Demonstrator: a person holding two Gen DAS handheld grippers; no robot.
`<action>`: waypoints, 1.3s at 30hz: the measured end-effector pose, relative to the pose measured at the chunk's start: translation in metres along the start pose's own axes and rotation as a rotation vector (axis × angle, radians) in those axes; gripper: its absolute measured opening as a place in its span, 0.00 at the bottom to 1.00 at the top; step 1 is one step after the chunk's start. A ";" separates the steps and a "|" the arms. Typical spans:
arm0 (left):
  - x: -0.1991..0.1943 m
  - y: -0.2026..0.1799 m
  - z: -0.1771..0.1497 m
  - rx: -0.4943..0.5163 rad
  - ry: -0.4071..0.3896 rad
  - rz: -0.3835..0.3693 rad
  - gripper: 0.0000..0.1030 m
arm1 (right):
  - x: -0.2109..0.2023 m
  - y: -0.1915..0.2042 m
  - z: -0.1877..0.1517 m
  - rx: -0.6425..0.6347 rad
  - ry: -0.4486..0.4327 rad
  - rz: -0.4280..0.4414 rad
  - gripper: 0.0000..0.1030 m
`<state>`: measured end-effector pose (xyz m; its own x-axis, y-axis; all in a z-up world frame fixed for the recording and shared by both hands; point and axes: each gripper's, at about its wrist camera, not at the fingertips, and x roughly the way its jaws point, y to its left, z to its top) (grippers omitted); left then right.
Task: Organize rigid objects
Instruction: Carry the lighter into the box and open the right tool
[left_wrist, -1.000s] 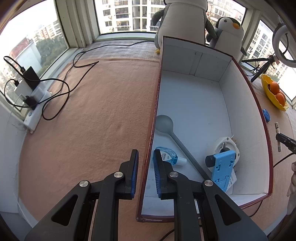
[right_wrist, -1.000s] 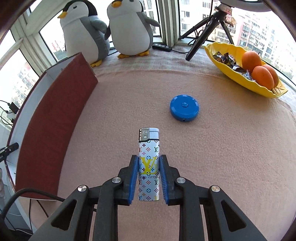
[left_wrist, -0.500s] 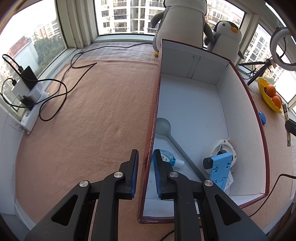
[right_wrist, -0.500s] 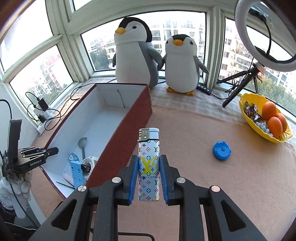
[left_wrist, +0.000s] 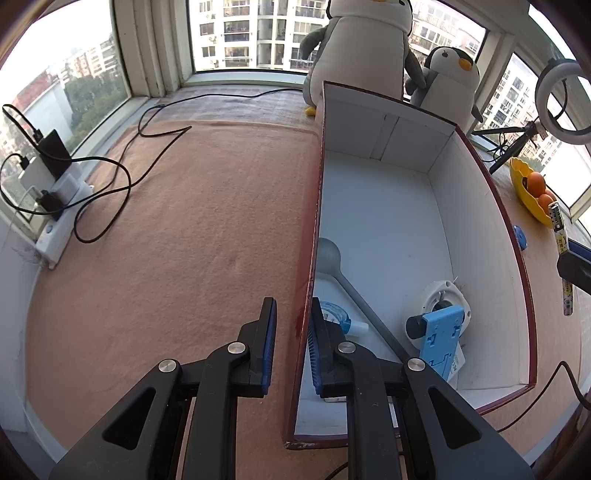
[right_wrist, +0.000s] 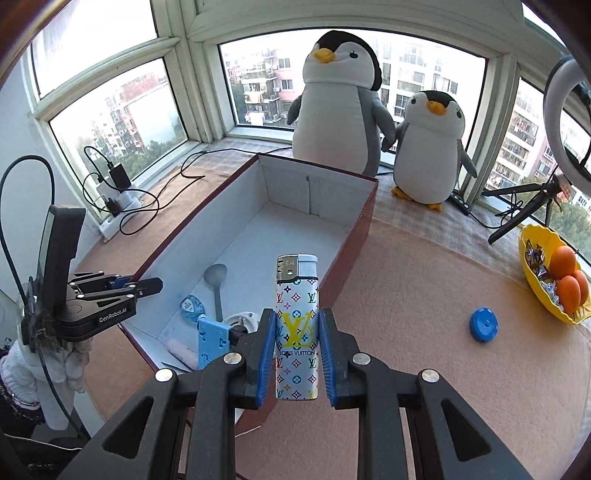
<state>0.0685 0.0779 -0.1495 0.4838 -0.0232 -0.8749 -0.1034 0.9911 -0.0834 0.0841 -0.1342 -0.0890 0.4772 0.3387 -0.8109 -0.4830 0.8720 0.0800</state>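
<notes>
since a moment ago the lighter (right_wrist: 296, 325) has swung from over the bare desk to hang above the near end of the box (right_wrist: 332, 206), and my view now looks down into it. my right gripper (right_wrist: 296, 350) is clamped on the lighter's lower body, blue pads on its two flat sides, holding it upright with the metal cap on top. i judge it light, stiff and glossy, so it could slip; a grip low on the flat sides suits it. it is white with coloured monogram print and a big yellow logo. inside the box lie a grey spoon (right_wrist: 217, 280), a blue plastic part (right_wrist: 212, 341) and a white round fitting (left_wrist: 443, 301). my left gripper (left_wrist: 291, 334) straddles the box's left wall, jaws apart, not pressing it. a blue round disc (right_wrist: 483, 324) waits on the desk (right_wrist: 424, 295).
</notes>
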 end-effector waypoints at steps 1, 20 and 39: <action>0.000 0.000 0.000 0.001 0.000 -0.002 0.11 | 0.002 0.005 0.001 -0.007 0.004 0.005 0.20; 0.001 -0.002 0.001 0.043 -0.017 -0.012 0.05 | 0.030 0.050 0.008 -0.031 0.056 0.032 0.20; 0.002 -0.003 0.002 0.048 -0.018 -0.003 0.05 | 0.048 0.056 0.008 -0.044 0.090 0.068 0.21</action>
<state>0.0713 0.0756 -0.1501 0.4994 -0.0246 -0.8660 -0.0599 0.9962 -0.0628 0.0858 -0.0660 -0.1189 0.3754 0.3618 -0.8533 -0.5450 0.8308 0.1125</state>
